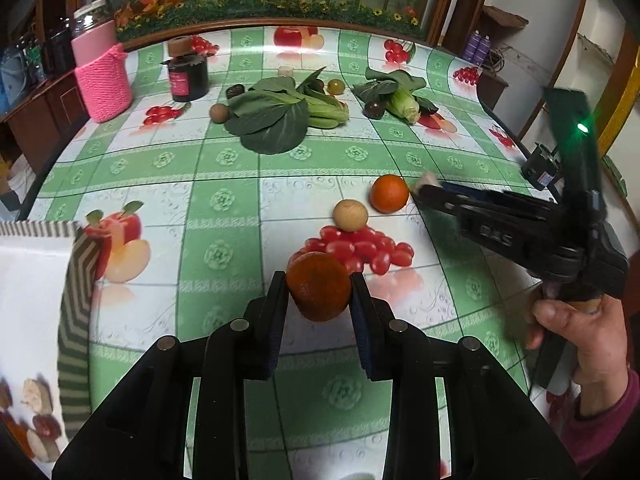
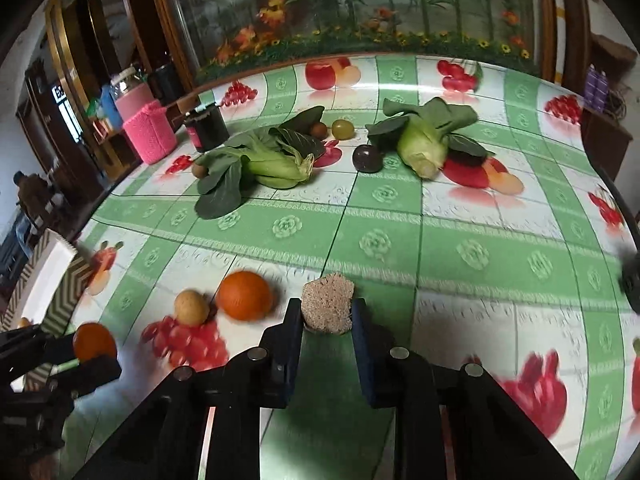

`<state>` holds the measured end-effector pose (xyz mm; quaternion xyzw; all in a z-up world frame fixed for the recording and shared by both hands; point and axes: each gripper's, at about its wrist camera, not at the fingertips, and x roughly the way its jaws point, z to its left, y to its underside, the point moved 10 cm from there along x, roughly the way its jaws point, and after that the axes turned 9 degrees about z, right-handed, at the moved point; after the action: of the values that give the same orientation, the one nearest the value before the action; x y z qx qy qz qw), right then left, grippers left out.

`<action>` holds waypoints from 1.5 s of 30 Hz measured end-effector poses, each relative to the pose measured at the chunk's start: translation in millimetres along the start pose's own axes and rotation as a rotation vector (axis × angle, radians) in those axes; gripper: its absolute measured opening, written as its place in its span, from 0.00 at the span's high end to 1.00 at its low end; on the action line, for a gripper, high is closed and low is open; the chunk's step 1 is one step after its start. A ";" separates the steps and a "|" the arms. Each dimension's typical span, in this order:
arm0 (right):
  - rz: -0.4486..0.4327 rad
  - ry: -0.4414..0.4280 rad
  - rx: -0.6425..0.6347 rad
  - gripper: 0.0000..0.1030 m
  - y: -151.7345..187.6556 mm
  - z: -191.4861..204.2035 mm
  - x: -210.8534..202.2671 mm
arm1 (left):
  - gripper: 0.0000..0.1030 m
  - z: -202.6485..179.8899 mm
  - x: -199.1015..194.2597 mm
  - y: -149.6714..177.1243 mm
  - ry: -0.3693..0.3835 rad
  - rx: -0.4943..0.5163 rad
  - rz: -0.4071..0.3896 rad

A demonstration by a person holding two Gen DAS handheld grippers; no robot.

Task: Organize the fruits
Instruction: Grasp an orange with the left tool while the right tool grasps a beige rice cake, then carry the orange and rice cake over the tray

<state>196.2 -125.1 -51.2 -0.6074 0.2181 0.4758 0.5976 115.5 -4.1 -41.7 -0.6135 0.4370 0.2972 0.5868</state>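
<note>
Two grippers are closed on items above the checked tablecloth [image 1: 224, 168]. A dark orange fruit [image 1: 319, 286] is clamped by the left gripper [image 1: 319, 288], just in front of a tan round fruit [image 1: 350, 215] and a bright orange [image 1: 389, 193]. A rough tan piece [image 2: 328, 304] is pinched by the right gripper [image 2: 327, 312].
</note>
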 end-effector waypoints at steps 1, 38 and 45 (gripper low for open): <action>-0.009 -0.009 0.008 0.77 3.6 0.2 -6.7 | 0.71 0.4 -2.3 3.0 0.004 -0.001 -0.002; -0.017 -0.262 -0.294 0.77 107.7 265.0 -65.2 | 0.71 144.8 -118.9 138.3 -0.223 -0.140 -0.142; -0.004 -0.286 -0.348 0.77 108.0 298.6 -60.8 | 0.71 174.7 -130.1 154.1 -0.271 -0.181 -0.152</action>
<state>-16.0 114.5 -6.4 -0.6283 0.0446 0.5863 0.5094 -52.4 202.4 -22.0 -0.6492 0.2779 0.3701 0.6037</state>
